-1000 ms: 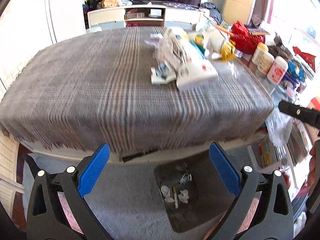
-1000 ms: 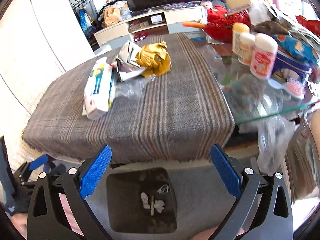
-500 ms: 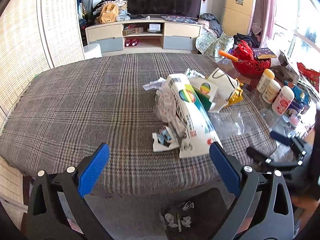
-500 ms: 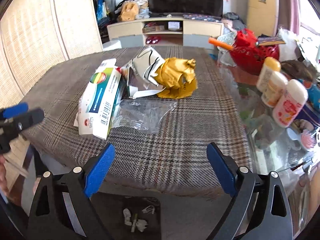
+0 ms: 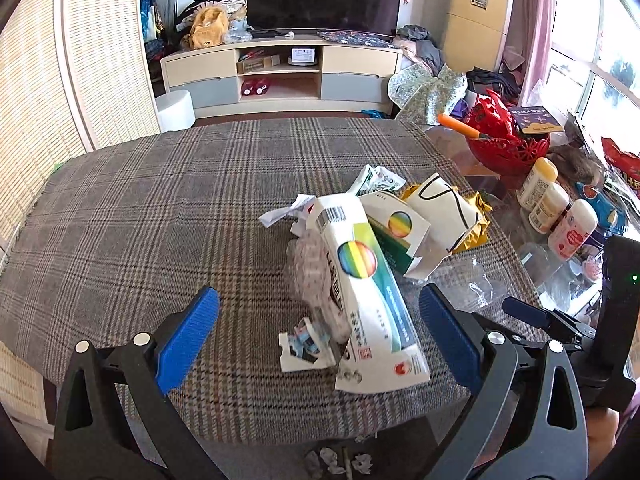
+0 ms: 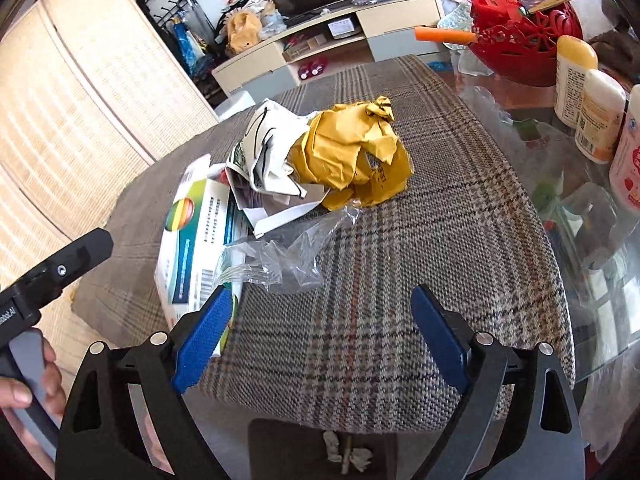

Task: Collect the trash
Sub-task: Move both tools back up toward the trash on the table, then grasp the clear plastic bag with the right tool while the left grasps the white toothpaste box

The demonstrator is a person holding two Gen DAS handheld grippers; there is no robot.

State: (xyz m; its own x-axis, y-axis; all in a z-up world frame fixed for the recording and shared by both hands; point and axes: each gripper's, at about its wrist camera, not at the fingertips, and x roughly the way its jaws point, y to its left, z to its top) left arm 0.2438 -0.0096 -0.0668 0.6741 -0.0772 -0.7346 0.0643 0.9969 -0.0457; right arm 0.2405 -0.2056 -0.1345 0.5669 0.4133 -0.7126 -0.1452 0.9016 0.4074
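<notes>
The trash lies heaped on the plaid cloth [image 5: 152, 208] of the table, toward its right side and near edge. Nearest the edge is a long white box [image 5: 368, 300] with a rainbow circle, lying flat; a torn scrap of card [image 5: 302, 350] touches its left side. Behind it a smaller box [image 5: 400, 232] with the same circle leans against a crumpled white paper bag [image 5: 444, 208], and a crumpled yellow bag [image 6: 352, 160] sits just beside that. A sheet of clear plastic wrap [image 6: 280, 260] lies in front of the yellow bag, touching the long box.

The left gripper [image 5: 320, 332] hangs above the near edge with its blue pads spread wide, nothing between them. The right gripper [image 6: 320, 332] also stands wide and empty, its jaws having just narrowed slightly.

Bottles [image 5: 548, 204] and a red basket [image 5: 504, 148] stand on the bare glass at the right edge. Below the near edge, a dark bin [image 6: 320, 448] on the floor holds crumpled tissues.
</notes>
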